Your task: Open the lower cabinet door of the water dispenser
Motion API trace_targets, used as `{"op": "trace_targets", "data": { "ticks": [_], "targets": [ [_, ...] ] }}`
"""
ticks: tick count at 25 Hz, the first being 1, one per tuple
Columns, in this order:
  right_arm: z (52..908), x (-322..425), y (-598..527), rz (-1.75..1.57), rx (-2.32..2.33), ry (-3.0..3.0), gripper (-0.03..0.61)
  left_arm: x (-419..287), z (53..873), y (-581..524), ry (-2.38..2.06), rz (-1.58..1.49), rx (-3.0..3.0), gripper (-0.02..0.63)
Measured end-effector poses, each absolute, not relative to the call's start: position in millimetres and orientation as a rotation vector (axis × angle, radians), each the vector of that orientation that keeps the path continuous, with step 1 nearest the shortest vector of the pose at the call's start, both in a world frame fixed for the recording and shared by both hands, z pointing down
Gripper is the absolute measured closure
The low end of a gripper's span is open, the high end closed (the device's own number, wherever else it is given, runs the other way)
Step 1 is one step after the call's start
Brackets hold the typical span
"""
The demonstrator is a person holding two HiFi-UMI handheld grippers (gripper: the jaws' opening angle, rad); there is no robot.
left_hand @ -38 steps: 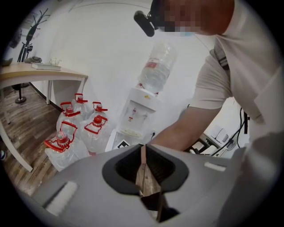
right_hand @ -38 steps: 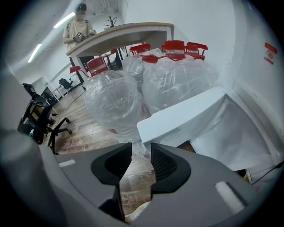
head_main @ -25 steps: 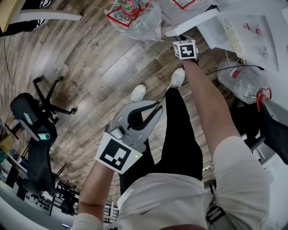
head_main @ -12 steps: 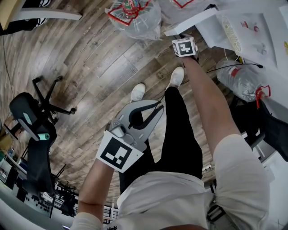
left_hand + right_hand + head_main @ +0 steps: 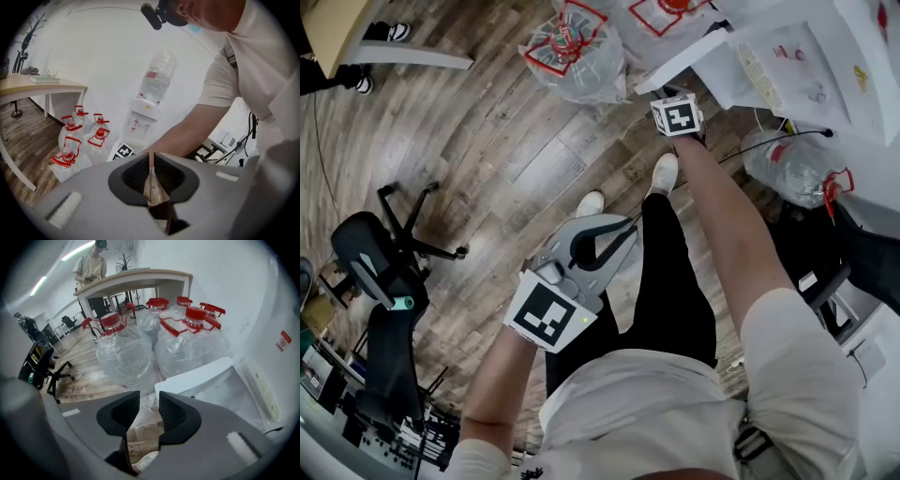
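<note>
While carrying nothing between the moderately parted jaws of the right gripper [image 5: 149, 399], had the lower cabinet door [image 5: 197, 375] just ahead of its tips, apparently swung out already from the white water dispenser [image 5: 806, 70] to that gripper's right. Judged the main danger to be a knock: could have clipped the door's thick edge with the jaws or the forearm [image 5: 722, 216] and pushed the panel back toward shut. Reckoned also on a blocked swing, given the plastic-wrapped water jugs [image 5: 187, 341] crowded right beyond the door, touching one another and near enough to stop the panel or get shoved over. Noted one more jug [image 5: 797, 167] lying off to the right gripper's right, nearer the body, ready to trip a careless step. Held the left gripper [image 5: 151, 159] shut tight on nothing, well back from the right one and low beside the leg [image 5: 670, 272], too far off to steady the door if needed. Saw the dispenser's upturned bottle [image 5: 157, 77] well ahead of the left gripper's tips. Stood on a wood-plank floor [image 5: 487, 159], smooth-looking, so liable to let a bumped jug slide. Made out a white wall [image 5: 262, 296] behind the dispenser, a pale desk [image 5: 140, 277] beyond the jugs, an office chair [image 5: 370, 262] far off to the left gripper's left, and another person [image 5: 91, 268] standing past the desk
</note>
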State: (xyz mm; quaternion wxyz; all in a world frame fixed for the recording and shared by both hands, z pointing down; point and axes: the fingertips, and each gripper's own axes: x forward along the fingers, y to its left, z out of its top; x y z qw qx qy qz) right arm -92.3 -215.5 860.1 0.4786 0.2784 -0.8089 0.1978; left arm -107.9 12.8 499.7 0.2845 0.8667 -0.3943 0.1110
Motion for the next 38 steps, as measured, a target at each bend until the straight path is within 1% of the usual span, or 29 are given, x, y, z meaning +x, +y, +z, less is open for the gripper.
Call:
{"op": "trace_targets", "data": {
  "ticks": [5, 9, 12, 18, 24, 31, 38],
  "targets": [
    [795, -84, -200, 0.500, 0.682, -2.053, 0.453, -97, 464, 8, -1.016, 0.313, 2.370, 0.557],
    [726, -69, -186, 0.503, 0.708, -2.149, 0.460, -92, 432, -1, -1.027, 0.336, 2.485, 0.558],
    [668, -55, -169, 0.539, 0.768, -2.241, 0.470, -87, 403, -4, -1.000, 0.288, 2.523, 0.560],
    [547, -15, -101, 0.553, 0.829, -2.396, 0.483, -66, 358, 8, -0.915, 0.287, 2.610, 0.560],
    [444, 17, -37, 0.526, 0.896, -2.497, 0.491, -65, 336, 26, -0.864, 0.323, 2.622, 0.560],
    [361, 47, 26, 0.470, 0.964, -2.559, 0.497, -73, 310, 45, -0.888, 0.317, 2.557, 0.559],
    [309, 62, 69, 0.381, 1.024, -2.586, 0.512, -77, 299, 65, -0.878, 0.347, 2.581, 0.560]
  ]
}}
